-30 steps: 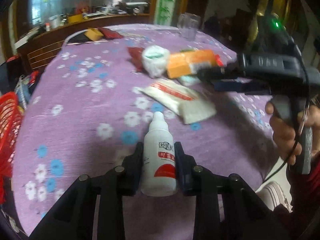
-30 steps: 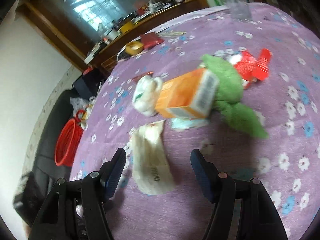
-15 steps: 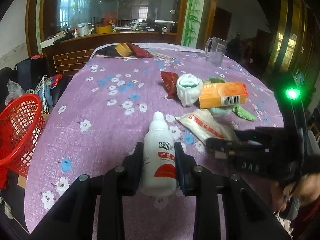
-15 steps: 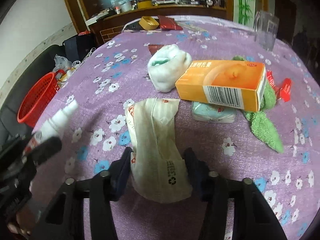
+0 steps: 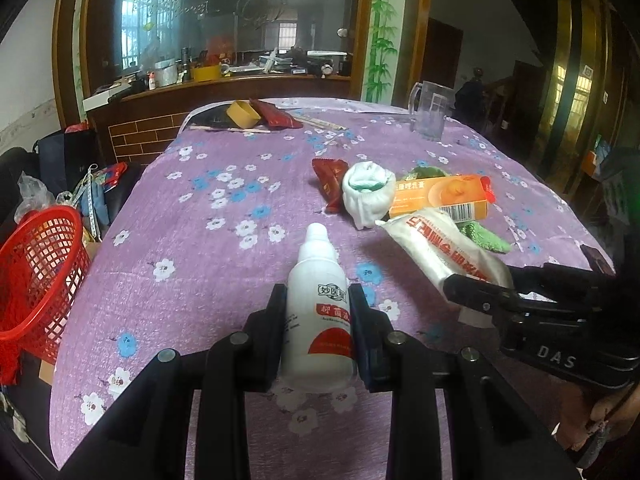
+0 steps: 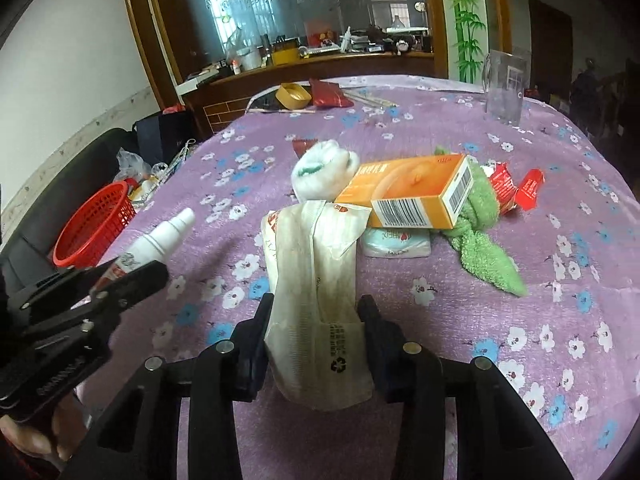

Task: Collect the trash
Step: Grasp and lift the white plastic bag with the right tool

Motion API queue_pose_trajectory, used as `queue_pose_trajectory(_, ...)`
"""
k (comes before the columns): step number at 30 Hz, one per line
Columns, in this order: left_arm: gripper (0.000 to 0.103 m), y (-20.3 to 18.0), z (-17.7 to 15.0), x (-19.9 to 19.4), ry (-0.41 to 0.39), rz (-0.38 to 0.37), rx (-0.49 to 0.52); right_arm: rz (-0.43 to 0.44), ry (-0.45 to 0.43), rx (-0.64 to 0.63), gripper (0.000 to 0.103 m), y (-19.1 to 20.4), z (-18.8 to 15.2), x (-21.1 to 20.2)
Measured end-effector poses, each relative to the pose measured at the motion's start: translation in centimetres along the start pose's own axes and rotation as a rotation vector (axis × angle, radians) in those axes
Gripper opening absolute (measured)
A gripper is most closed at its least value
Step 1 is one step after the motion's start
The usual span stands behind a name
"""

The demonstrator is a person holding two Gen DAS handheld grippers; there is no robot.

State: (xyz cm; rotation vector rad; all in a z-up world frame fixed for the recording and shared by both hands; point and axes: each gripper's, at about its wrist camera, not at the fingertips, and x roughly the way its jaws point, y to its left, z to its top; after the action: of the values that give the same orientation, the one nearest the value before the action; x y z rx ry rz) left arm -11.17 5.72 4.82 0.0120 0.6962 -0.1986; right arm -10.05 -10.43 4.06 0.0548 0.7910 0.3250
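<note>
My left gripper (image 5: 318, 320) is shut on a white plastic bottle (image 5: 318, 312) with a red label, held above the purple flowered tablecloth (image 5: 200, 240). My right gripper (image 6: 318, 336) is shut on a white wrapper bag (image 6: 316, 280) and holds its near end off the cloth; the bag also shows in the left wrist view (image 5: 444, 248). The bottle shows at the left of the right wrist view (image 6: 160, 240). A red mesh basket (image 5: 36, 276) stands beside the table's left edge, below table level.
On the cloth lie an orange carton (image 6: 412, 196), a rolled white sock (image 6: 324, 168), a green cloth (image 6: 484, 232), a pale blue packet (image 6: 394, 242), red wrappers (image 6: 516, 184) and a clear jug (image 6: 506, 88). A yellow bowl (image 5: 242, 114) sits at the far end.
My right gripper has closed on the white wrapper bag and raised it. My left gripper has pulled back and up with the bottle, away from the pile.
</note>
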Motion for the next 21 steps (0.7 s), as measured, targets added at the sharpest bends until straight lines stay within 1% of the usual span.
queue_pose_trajectory(21,0.029,-2.6,0.6,-0.4,0.001,0.008,0.053,0.032,-0.052,0.043,0.045,-2.0,-0.8,-3.1)
